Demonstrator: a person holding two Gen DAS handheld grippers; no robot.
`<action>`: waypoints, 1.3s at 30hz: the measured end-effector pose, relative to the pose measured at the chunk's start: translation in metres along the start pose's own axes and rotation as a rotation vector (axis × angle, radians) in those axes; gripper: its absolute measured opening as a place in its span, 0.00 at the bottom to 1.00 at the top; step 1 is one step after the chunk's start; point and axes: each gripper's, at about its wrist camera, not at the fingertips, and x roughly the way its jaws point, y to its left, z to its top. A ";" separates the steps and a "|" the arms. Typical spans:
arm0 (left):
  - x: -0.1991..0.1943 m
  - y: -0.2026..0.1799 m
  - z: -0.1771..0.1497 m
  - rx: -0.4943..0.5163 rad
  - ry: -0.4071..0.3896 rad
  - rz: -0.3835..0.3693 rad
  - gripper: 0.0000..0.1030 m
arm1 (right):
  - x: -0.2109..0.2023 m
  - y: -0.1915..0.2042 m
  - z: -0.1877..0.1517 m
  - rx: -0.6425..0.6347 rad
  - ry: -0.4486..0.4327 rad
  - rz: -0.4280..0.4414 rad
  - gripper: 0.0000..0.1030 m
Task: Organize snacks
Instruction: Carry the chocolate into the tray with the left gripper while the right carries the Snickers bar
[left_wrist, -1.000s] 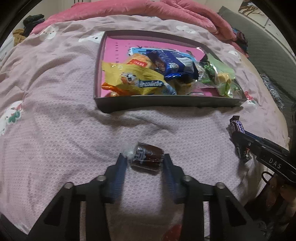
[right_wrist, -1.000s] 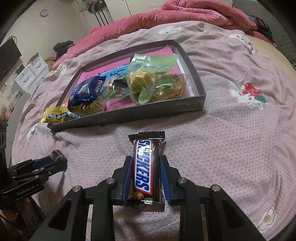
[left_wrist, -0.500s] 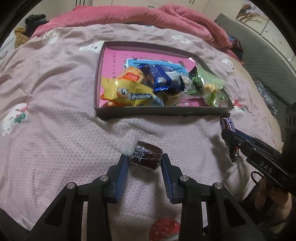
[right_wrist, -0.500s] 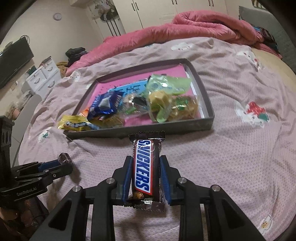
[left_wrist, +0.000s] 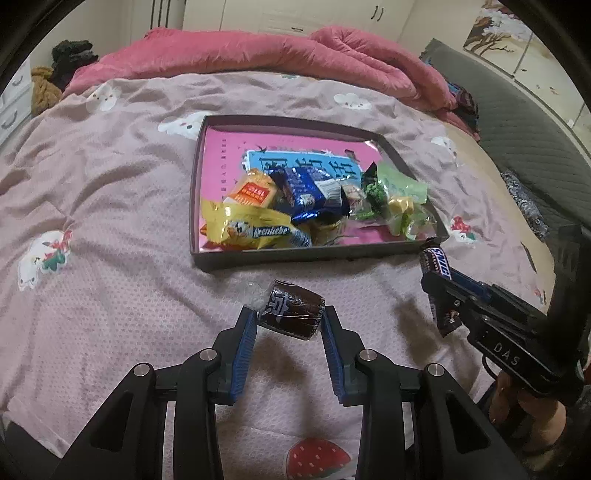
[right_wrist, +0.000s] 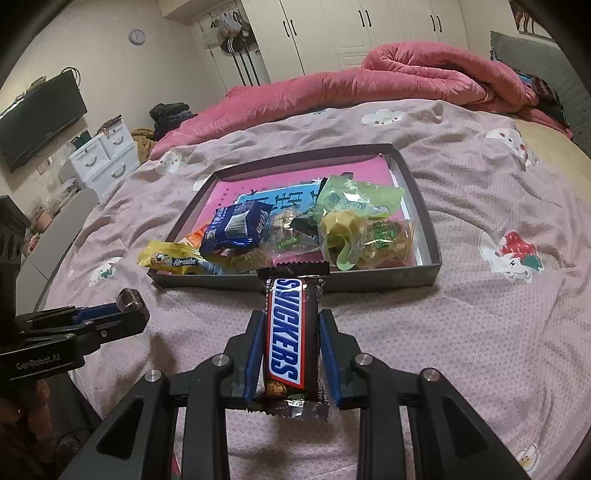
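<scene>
My left gripper (left_wrist: 290, 314) is shut on a small dark-brown wrapped candy (left_wrist: 291, 314) and holds it above the bedspread, short of the box. My right gripper (right_wrist: 291, 325) is shut on a Snickers bar (right_wrist: 290, 328) that stands lengthwise between the fingers. A dark shallow box (left_wrist: 317, 254) with a pink floor lies ahead in both views; it also shows in the right wrist view (right_wrist: 369, 282). It holds a yellow packet (left_wrist: 251, 229), a blue packet (left_wrist: 306, 192), an orange packet and green bags (right_wrist: 351, 218). The right gripper shows at the right of the left wrist view (left_wrist: 439, 280).
The box lies on a pink patterned bedspread (left_wrist: 110, 221). A rumpled red duvet (right_wrist: 369, 77) lies at the far end. White drawers (right_wrist: 103, 155) and a wall TV (right_wrist: 40, 118) stand to the left, wardrobes behind. A grey upholstered panel (left_wrist: 524, 140) runs along the right side.
Both grippers have lifted and pulled back from the bedspread with their snacks still held. The box now looks farther off and more of the room shows.
</scene>
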 end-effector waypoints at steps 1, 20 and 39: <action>-0.001 -0.001 0.001 0.003 -0.006 0.002 0.36 | -0.001 0.000 0.000 -0.002 -0.005 0.001 0.29; -0.013 0.002 0.031 -0.007 -0.074 0.011 0.36 | -0.008 0.004 0.020 -0.033 -0.085 0.007 0.29; 0.009 0.007 0.076 -0.033 -0.101 0.010 0.36 | 0.007 0.003 0.060 -0.025 -0.135 0.002 0.29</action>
